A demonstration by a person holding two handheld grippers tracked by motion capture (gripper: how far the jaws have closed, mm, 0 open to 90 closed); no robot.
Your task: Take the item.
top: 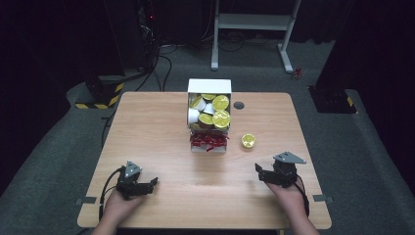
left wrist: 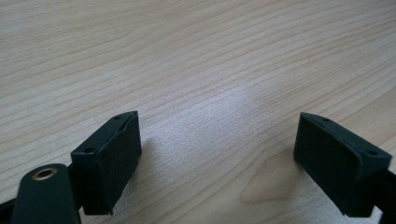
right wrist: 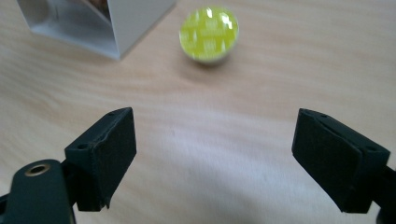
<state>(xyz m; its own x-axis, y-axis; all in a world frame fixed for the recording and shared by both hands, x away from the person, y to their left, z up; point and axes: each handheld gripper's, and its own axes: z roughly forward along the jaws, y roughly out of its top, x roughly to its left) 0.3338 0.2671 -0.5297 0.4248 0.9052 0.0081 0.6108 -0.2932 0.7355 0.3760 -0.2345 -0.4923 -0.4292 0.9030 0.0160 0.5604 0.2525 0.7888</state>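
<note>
While both grippers rest low at the near edge of the wooden surface, one lone capsule with a yellow-green lid sits apart, just right of the white box at the far middle. That box holds roughly six more capsules, though the pile is too small to count surely, and a red clump lies at its near end. The right gripper is near the lone capsule, its jaws wide apart and holding nothing. The left gripper sits at the near left, jaws likewise spread over bare wood.
</note>
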